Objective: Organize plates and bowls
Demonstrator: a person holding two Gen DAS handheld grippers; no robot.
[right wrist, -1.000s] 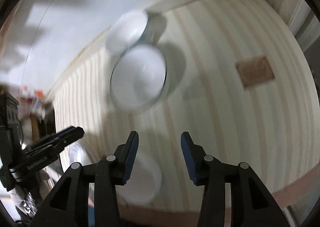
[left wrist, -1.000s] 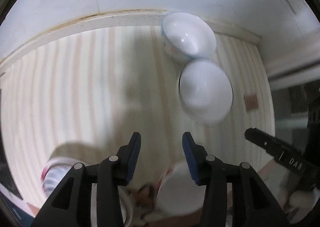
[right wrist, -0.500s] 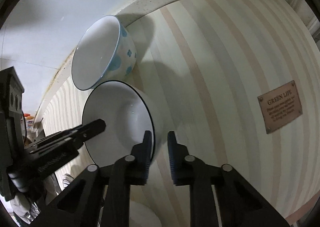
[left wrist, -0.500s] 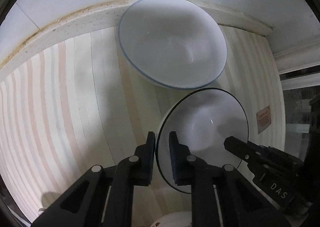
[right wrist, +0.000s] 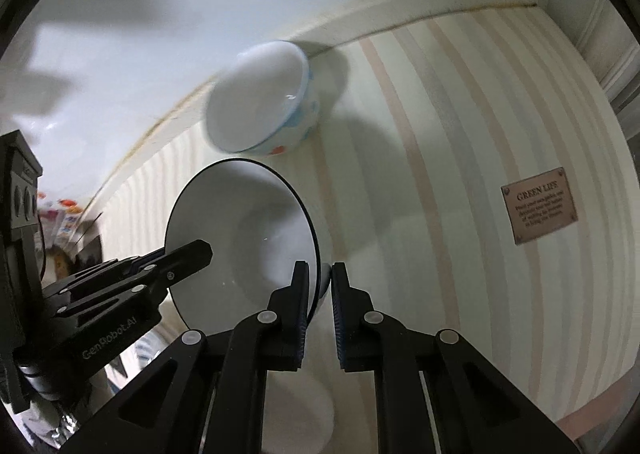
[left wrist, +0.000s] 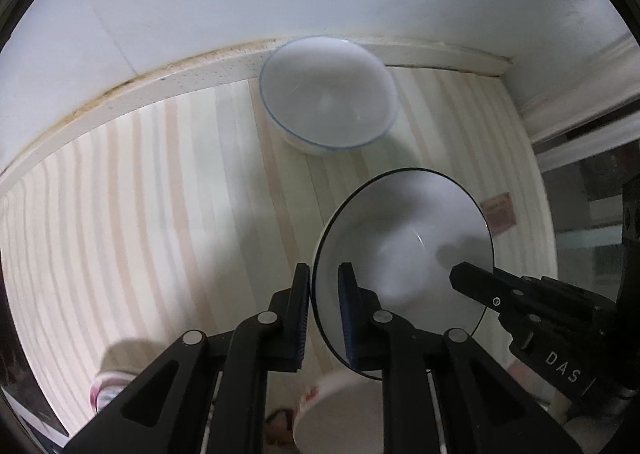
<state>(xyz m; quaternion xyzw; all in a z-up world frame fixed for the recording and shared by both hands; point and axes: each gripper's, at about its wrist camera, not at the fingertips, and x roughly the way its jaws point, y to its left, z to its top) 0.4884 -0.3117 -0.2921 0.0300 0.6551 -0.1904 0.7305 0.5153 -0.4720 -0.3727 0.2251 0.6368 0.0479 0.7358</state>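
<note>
Black-rimmed bowl [left wrist: 404, 250], lifted above striped bench [left wrist: 160, 194], rim clenched on opposite sides by left gripper [left wrist: 323, 314] and right gripper [right wrist: 321, 308]; blue-patterned bowl [left wrist: 328, 94] ahead by wall; to nest: keep level, move both grips together, centre over it, lower gently, release last.

Your left wrist view looks down along its fingers toward the striped surface's [left wrist: 160, 214] back edge, close. Your right view does likewise; both share the black-rimmed bowl [left wrist: 404, 250] [right wrist: 240, 238].
</note>
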